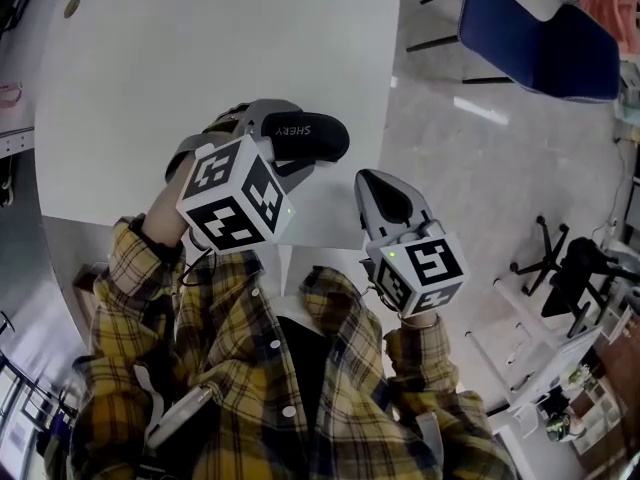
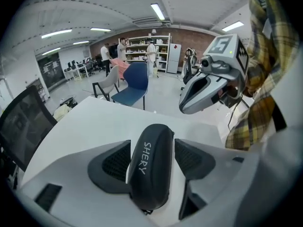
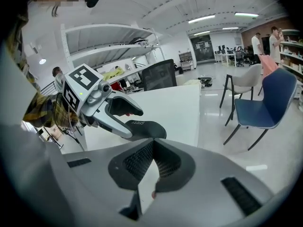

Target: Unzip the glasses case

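Observation:
A black zipped glasses case [image 1: 318,138] printed SHERY lies on the white table [image 1: 200,48] near its front edge. My left gripper [image 1: 280,140] straddles it from the left, one jaw on each long side. In the left gripper view the case [image 2: 151,169] fills the gap between the dark pads [image 2: 113,162], and I see no squeeze on it. My right gripper [image 1: 376,184] hangs just right of the case, off the table's corner, with its pads [image 3: 142,162] closed tip to tip on nothing. The right gripper view shows the case [image 3: 144,129] under the left gripper [image 3: 128,117].
A blue chair [image 1: 540,38] stands on the grey floor beyond the table's right side, and a black office chair base [image 1: 565,268] is further right. The table's right edge runs just past the case. My plaid sleeves fill the lower part of the head view.

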Tool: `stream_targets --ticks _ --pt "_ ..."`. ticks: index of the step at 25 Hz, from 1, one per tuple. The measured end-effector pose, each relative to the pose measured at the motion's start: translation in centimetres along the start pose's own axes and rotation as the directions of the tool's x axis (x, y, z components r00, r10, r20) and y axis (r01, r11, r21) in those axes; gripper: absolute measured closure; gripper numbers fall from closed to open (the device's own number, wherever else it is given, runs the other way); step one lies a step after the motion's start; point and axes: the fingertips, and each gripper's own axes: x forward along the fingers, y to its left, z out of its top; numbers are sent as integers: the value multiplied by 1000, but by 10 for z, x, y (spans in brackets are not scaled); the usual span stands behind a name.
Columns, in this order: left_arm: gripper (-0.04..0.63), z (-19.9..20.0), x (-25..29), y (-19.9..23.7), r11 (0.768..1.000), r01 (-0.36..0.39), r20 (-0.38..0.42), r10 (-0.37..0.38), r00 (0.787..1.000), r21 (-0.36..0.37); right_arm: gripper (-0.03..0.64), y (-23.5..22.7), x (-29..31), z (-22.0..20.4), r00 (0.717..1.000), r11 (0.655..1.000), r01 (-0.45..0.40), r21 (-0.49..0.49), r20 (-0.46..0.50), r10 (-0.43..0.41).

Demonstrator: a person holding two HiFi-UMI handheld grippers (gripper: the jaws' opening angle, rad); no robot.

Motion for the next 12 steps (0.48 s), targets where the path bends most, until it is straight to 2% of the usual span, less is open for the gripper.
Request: stream_targets --ticks 3,6,12 --pt "314 -10 9 -3 999 19 -40 -18 999 38 618 0 4 -7 1000 1000 -10 0 -16 10" --pt "314 -16 17 -1 996 3 -73 3 997 86 618 0 6 -13 999 1000 -19 0 -26 19" --pt "314 -15 20 1 990 -20 -70 30 997 143 618 -2 6 -16 999 999 -42 -22 -32 41"
